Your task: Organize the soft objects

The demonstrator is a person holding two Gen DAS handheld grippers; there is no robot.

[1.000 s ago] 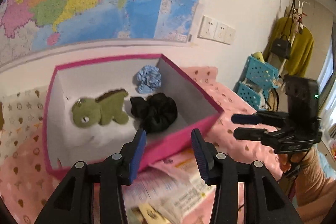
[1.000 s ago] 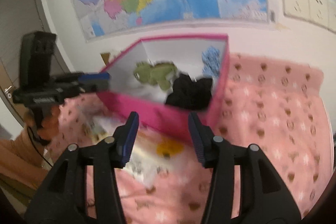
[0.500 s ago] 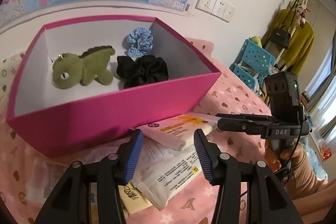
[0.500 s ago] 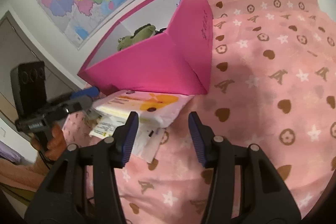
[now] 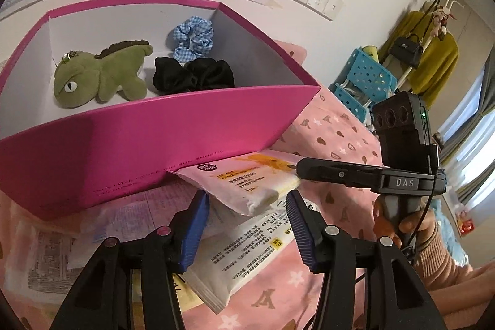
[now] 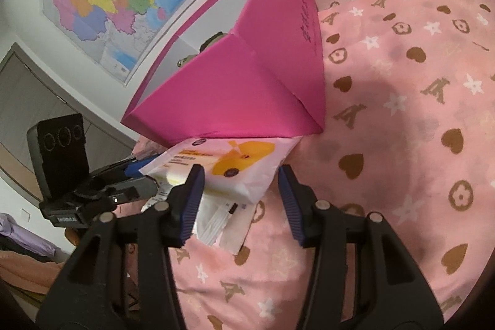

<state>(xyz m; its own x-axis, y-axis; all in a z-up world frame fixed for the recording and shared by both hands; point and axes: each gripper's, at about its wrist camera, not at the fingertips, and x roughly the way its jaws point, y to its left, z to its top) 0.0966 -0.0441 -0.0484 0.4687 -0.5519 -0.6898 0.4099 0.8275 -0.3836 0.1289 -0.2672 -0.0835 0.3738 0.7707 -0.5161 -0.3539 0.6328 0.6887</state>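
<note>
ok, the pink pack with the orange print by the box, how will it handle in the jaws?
The pink pack looks soft and pillowy, so it will probably squash and sag. Its film wrapper looks smooth, so it may slip. It lies on the white packs, which may shift when it is pulled.

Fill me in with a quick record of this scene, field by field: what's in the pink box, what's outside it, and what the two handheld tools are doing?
Box: pink box on a pink patterned bedspread
Inside box: green plush dinosaur, black scrunchie, blue checked scrunchie
Outside box: pink-and-yellow tissue pack against the box's front, atop other flat packets
Left gripper: jaws open, straddling the pack's near end
Right gripper: jaws open around the same pack, from the other side
Held: nothing
</note>
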